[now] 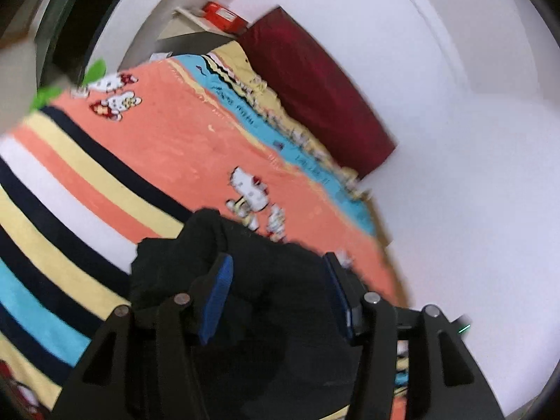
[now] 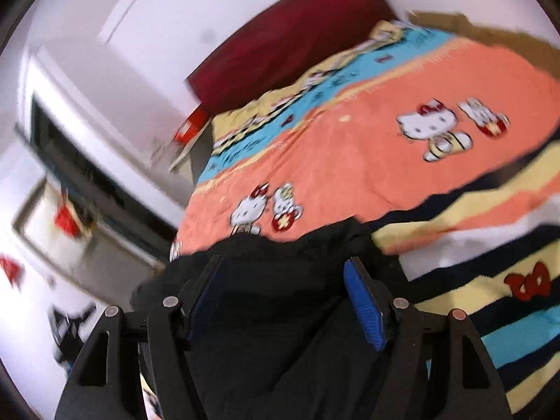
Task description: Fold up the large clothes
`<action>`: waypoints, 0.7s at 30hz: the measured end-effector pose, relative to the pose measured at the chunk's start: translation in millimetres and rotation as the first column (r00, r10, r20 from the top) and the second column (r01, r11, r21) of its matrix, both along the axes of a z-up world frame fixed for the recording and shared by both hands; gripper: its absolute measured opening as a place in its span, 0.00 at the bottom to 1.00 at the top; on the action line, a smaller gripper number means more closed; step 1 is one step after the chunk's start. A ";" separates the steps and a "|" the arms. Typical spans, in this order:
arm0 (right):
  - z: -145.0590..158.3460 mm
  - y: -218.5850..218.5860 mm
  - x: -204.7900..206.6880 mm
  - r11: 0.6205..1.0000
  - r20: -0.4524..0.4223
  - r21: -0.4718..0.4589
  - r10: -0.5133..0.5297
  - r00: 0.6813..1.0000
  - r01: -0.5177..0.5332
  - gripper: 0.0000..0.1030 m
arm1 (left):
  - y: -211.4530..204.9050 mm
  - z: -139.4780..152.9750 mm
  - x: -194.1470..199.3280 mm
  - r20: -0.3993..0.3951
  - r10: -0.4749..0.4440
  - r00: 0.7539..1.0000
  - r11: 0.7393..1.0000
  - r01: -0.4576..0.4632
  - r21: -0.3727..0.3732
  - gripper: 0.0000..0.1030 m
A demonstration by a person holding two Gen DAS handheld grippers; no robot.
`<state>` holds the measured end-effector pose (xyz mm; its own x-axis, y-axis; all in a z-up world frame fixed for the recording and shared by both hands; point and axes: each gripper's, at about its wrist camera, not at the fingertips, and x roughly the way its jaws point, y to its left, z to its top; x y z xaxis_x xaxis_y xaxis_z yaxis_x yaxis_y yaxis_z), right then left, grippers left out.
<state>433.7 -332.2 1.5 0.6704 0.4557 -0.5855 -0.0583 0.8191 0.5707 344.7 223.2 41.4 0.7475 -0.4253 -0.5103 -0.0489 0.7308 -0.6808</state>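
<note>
A black garment [image 1: 266, 301] lies bunched at the near edge of a bed with an orange cartoon-cat bedspread [image 1: 168, 140]. In the left wrist view my left gripper [image 1: 278, 262] is open, its blue-padded fingers [image 1: 217, 301] spread wide with the black cloth lying between and under them. In the right wrist view the same black garment [image 2: 280, 301] fills the space between the spread fingers [image 2: 364, 304] of my right gripper [image 2: 285, 262], which is open too. Neither pair of pads presses on the cloth. Both views are blurred.
The bedspread [image 2: 350, 161] has blue, yellow, white and black stripes. A dark red headboard [image 1: 315, 87] [image 2: 287, 35] stands against the white wall. A red box [image 1: 222, 15] sits on a bedside shelf. A dark window or doorway [image 2: 87, 168] is at the left.
</note>
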 end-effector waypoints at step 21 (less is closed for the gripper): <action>-73.9 109.0 56.8 0.886 -0.068 -0.392 0.239 0.969 -0.246 0.70 | -165.1 -86.9 92.8 -0.115 -0.054 0.992 0.761 0.116 0.638 0.51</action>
